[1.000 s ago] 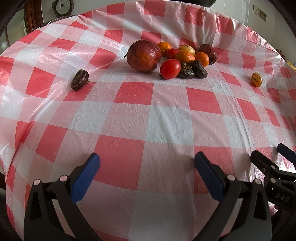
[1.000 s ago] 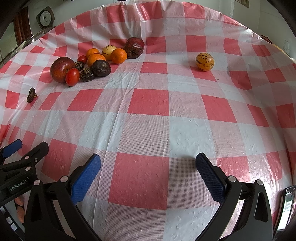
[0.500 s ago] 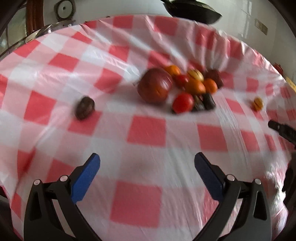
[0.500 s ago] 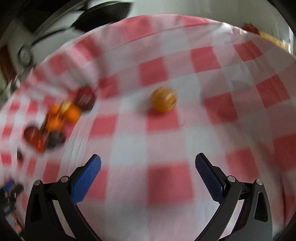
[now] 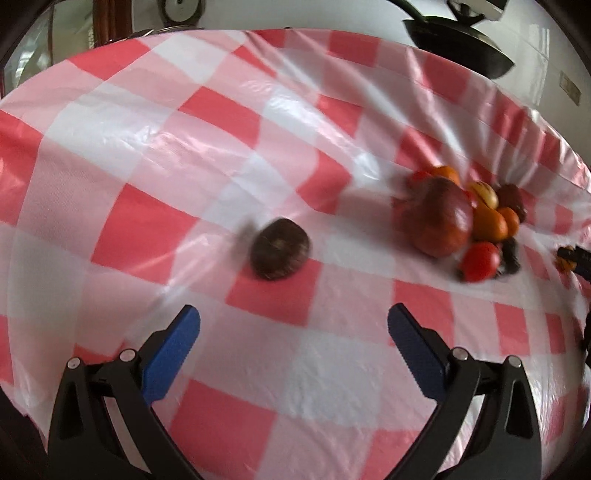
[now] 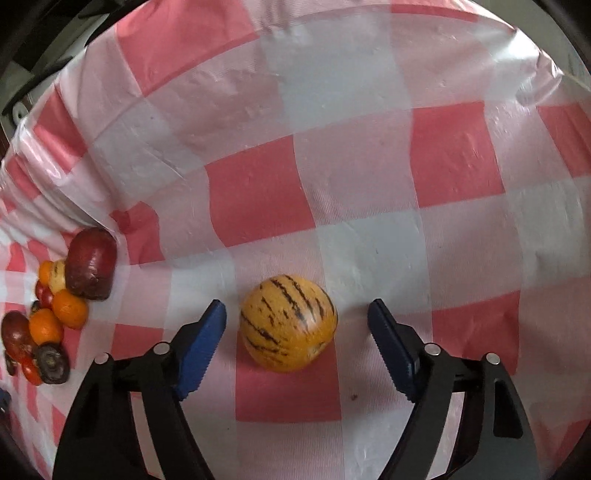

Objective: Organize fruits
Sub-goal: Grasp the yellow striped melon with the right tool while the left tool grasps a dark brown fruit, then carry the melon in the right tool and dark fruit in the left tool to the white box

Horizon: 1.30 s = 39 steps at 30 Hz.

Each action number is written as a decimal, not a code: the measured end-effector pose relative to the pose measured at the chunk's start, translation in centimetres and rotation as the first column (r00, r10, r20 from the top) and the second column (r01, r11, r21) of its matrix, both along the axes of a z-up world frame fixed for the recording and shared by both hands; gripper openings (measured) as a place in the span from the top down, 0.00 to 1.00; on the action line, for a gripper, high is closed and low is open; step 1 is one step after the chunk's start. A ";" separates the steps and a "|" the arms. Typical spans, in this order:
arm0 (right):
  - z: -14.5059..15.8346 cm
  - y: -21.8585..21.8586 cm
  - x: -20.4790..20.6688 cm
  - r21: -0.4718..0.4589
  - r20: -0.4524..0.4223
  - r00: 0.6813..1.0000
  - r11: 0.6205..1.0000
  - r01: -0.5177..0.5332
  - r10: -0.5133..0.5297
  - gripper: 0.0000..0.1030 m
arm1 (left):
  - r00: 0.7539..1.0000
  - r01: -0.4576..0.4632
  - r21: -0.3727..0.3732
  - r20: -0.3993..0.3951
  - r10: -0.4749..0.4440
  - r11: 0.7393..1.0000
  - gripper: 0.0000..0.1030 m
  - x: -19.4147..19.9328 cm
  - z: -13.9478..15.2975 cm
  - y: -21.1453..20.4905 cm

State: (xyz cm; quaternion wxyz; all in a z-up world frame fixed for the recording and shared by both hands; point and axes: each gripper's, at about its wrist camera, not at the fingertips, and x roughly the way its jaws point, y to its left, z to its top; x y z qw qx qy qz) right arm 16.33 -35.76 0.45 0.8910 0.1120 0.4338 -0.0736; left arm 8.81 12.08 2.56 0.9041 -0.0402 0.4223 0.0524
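A yellow fruit with dark stripes (image 6: 288, 322) lies on the checked cloth between the open blue fingers of my right gripper (image 6: 297, 314), which do not touch it. A lone dark brown fruit (image 5: 280, 247) lies just ahead of my open, empty left gripper (image 5: 293, 319). The fruit pile, with a large dark red fruit (image 5: 436, 218), oranges (image 5: 489, 221), a tomato (image 5: 480, 261) and dark fruits, sits to the right in the left wrist view. The pile also shows at the far left in the right wrist view (image 6: 55, 314).
The red and white checked plastic cloth (image 5: 147, 221) covers the table and is wrinkled near its far edge. A dark pan (image 5: 458, 35) stands beyond the table at the back right. The right gripper's tip (image 5: 576, 256) shows at the right edge of the left wrist view.
Both grippers have moved forward. The left one has closed in on the lone dark fruit. The right one has come up around the striped yellow fruit. Both stay open.
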 end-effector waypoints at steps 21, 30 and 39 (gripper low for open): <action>-0.4 2.9 1.9 -0.124 -0.026 1.000 0.992 -0.013 0.010 0.55 | 0.999 0.010 -0.001 -0.051 -0.010 1.000 0.59 2.2 -1.2 0.4; 0.4 6.0 -1.9 -0.052 -0.035 0.998 0.997 -0.057 0.055 0.55 | 0.999 0.035 0.006 -0.017 -0.035 0.999 0.59 -6.2 0.9 -1.0; 2.9 15.7 -12.1 0.070 0.048 0.963 0.961 -0.268 0.265 0.55 | 0.998 0.055 -0.001 0.009 -0.055 0.998 0.59 -13.5 1.7 -1.7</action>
